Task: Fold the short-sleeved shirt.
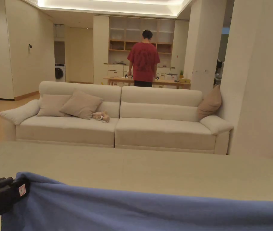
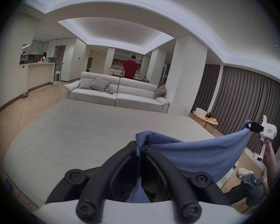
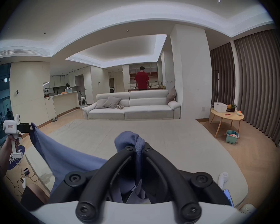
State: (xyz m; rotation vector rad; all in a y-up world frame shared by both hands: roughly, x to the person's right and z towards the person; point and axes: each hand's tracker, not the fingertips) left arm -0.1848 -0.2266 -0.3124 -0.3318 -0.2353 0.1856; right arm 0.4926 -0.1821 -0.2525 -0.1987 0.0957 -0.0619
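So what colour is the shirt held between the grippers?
Plain blue shirt, clearest in the left gripper view.

Blue shirt hangs stretched across the lower frame, its left corner at the left gripper (jaws obscured). Beige bed behind; cream sofa beyond; person standing, back turned.

Soft warm cove light from ceiling, sharp focus, gripper views fisheye-warped, dark-vignetted

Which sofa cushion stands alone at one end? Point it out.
The brown cushion propped at the sofa's right end; the other two cushions overlap together at the left end.
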